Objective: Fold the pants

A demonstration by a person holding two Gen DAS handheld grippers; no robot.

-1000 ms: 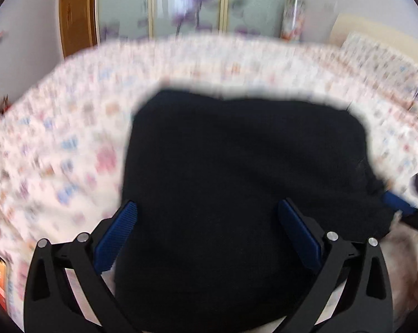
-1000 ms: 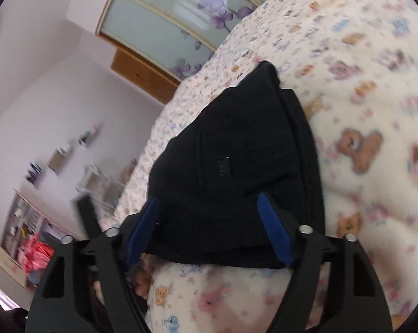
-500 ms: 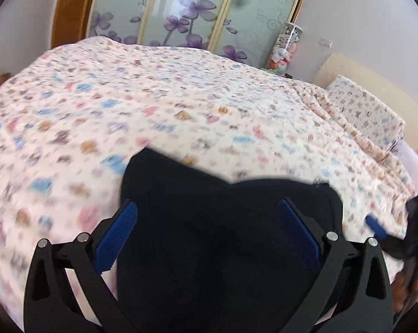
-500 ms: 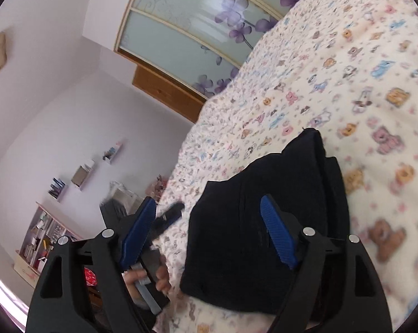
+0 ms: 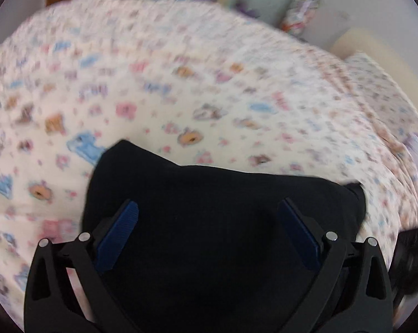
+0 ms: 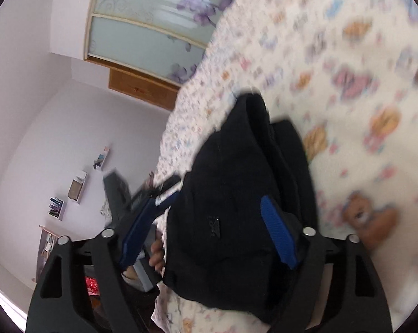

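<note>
The black pants [image 5: 223, 222] lie folded into a thick bundle on the bear-print bedspread [image 5: 181, 88]. My left gripper [image 5: 209, 233] is open, its blue pads wide apart over the near part of the bundle, holding nothing. In the right wrist view the same pants [image 6: 236, 199] show as a stacked bundle with a small logo on top. My right gripper [image 6: 209, 230] is open over the bundle's near edge. The left gripper's blue fingers [image 6: 164, 199] and the hand holding it show at the bundle's left side.
A pillow [image 5: 375, 83] and the headboard lie at the far right of the bed. A sliding wardrobe with purple flowers [image 6: 159, 27] stands behind the bed. Wall shelves [image 6: 75, 191] hang to the left. The bedspread [image 6: 361, 111] stretches wide to the right.
Both cameras swing and blur. The folded pants stay on the bed. In the right wrist view the bundle is closer and larger, and the left gripper sits nearer its left edge.
</note>
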